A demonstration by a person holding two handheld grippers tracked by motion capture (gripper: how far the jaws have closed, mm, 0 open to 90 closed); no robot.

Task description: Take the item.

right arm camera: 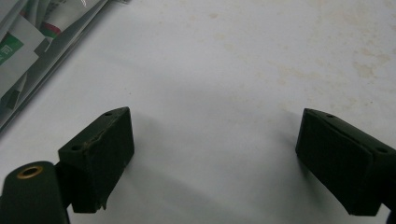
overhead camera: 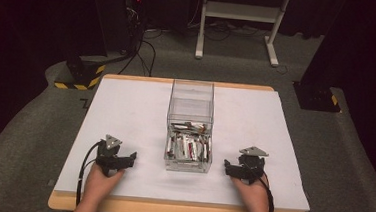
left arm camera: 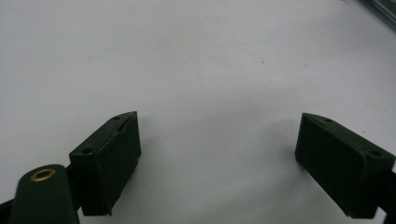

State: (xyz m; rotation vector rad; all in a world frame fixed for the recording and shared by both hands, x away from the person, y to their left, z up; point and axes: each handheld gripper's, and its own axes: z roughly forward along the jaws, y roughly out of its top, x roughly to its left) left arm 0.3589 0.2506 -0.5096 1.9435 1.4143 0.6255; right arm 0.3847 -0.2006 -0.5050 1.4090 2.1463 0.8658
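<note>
I find the clear box (overhead camera: 189, 128) standing upright on the counter (overhead camera: 125, 111), between my two grippers and a little ahead of both. Its near half holds a heap of small packets (overhead camera: 188, 147), white with red and dark markings; its far half looks bare through the clear walls. I cannot tell from above whether a lid is fitted.

The left gripper (overhead camera: 131, 158) rests low on the counter, with the box off to its right and well apart from it. In the left gripper view its jaws stand wide apart with bare white surface between them (left arm camera: 217, 154) and nothing held. A sliver of the box edge (left arm camera: 380, 8) shows at the upper right of that view.

The right gripper (overhead camera: 228, 168) sits likewise, with the box to its left, near but not touching. In the right gripper view its jaws are spread to their full width, empty (right arm camera: 212, 154), with the box wall and the packets behind it at the upper left (right arm camera: 28, 46).

My judgement: work on the box is not yet begun. Neither gripper touches it or any packet, and no packet lies outside on the counter. Every step of handling appears to remain, beginning with an approach to the box.
</note>
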